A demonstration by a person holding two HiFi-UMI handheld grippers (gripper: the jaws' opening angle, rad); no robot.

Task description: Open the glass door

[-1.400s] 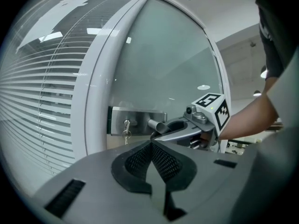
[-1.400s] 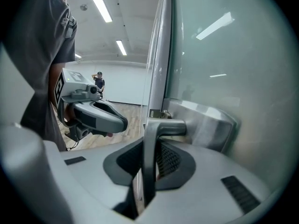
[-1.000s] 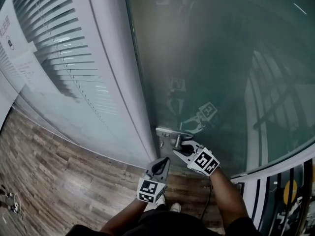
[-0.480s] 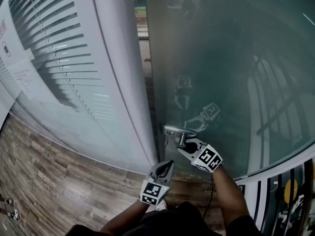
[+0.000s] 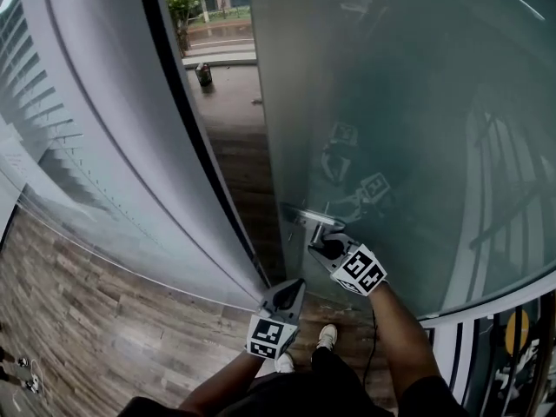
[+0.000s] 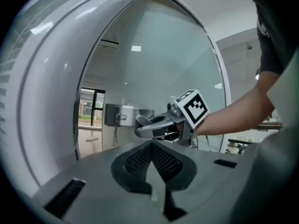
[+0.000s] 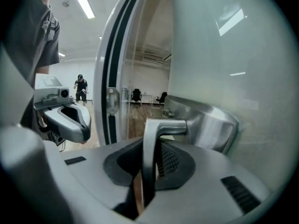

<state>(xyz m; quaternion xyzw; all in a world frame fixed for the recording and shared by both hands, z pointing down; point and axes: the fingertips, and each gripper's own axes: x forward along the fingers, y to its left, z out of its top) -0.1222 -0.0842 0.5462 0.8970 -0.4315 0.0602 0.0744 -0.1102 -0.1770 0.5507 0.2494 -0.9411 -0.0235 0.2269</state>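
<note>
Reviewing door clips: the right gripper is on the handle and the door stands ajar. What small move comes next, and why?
Probably swing the door a little wider with the right gripper: its fingers are closed on the handle, and the gap beside the door's edge looks narrow to step through.

Daylight comes through the gap beside the glass door point(image 5: 391, 102) in the head view, bright on the pavement point(image 5: 228, 94) outside, while the frosted pane stays a dull grey-green with faint reflections. Ceiling strip lights point(image 7: 84, 1) glare white in the right gripper view and put soft highlights on the brushed door handle point(image 7: 150, 148). Both gripper views bend straight edges into arcs, darken at the corners and blur in the foreground.
</note>
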